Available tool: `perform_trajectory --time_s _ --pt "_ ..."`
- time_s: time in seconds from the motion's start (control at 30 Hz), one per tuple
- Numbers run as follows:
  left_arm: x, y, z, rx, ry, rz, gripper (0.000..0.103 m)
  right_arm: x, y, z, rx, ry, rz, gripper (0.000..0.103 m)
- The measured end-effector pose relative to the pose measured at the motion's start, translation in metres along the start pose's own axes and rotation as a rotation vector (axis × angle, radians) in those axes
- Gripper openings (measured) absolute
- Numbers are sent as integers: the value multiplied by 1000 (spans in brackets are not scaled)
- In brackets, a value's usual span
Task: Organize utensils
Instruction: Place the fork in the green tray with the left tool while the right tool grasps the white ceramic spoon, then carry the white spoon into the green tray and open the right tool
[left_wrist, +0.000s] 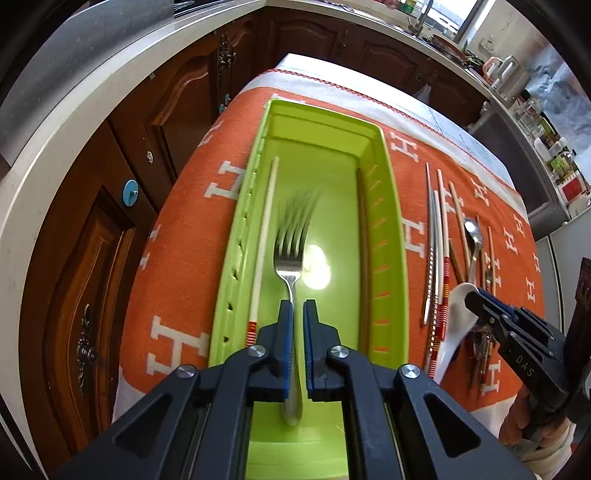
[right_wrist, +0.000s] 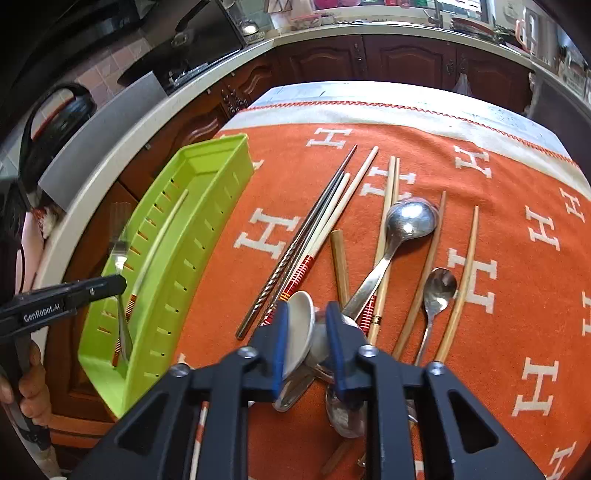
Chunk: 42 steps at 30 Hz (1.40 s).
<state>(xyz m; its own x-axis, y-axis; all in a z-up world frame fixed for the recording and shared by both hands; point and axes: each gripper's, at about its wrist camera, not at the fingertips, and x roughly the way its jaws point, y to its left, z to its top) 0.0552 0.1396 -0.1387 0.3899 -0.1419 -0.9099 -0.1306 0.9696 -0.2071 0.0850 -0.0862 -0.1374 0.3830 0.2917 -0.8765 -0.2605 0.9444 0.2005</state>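
The left hand-held gripper (left_wrist: 297, 308) hangs over the green tray (left_wrist: 391, 155), its blue pads close together with a metal fork (left_wrist: 291, 266) between them; the fork's handle runs back between the jaws and its tines point away along the tray, blurred at the tips. The left pad touches the handle, but whether the right pad presses it I cannot tell, since a thin gap shows on that side. A white chopstick with a red-striped end (left_wrist: 264, 240) lies inside the tray along its left wall, and a brown chopstick (left_wrist: 364, 258) lies along the right wall.

The right hand-held gripper (right_wrist: 303, 314) is closed on a white ceramic spoon (right_wrist: 300, 328), which stands on edge between its pads above the orange cloth with white H letters (right_wrist: 498, 206) that covers the table. In the left wrist view the same spoon shows at the jaw tips of that gripper, just right of the tray.

On the cloth beside the tray lie the rest of the utensils: a twisted metal chopstick (right_wrist: 273, 280), two white chopsticks with red-striped ends (right_wrist: 332, 218), several wooden chopsticks (right_wrist: 461, 280), a large metal spoon (right_wrist: 406, 221) with its bowl resting across two of them, and a small metal spoon (right_wrist: 437, 291) between two wooden sticks. More metal spoons lie under the right gripper, partly hidden by it
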Motion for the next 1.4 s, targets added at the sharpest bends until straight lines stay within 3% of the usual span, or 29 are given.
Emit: perform_trajectory --time_s 0.1,0.27,0.47,0.5,0.57,0.7,1.0,1.23,1.4 --pt "-3 6 0 -15 -19 -12 13 2 2 -2 -11 1 -20 4" --pt "-12 15 2 -38 -66 0 34 -15 3 -2 5 -44 -37 4" --pt "-20 18 -1 -56 -83 -27 38 -57 16 13 4 -117 0 4" --pt "-23 18 -2 -51 -88 -27 42 -65 21 16 -5 -129 10 4" --pt "-31 17 -4 -45 -119 15 67 -76 35 24 -27 -153 43 4" --pt "-48 23 -6 -48 -187 39 69 -83 69 35 -92 -166 92 4" --pt "-47 58 -3 -178 -172 71 70 -32 148 39 -289 -138 59 4" --pt "-41 67 -4 -214 -151 76 70 25 165 31 -350 -30 24 5" --pt "-40 64 -5 -205 -149 73 70 28 158 33 -316 -29 27 18"
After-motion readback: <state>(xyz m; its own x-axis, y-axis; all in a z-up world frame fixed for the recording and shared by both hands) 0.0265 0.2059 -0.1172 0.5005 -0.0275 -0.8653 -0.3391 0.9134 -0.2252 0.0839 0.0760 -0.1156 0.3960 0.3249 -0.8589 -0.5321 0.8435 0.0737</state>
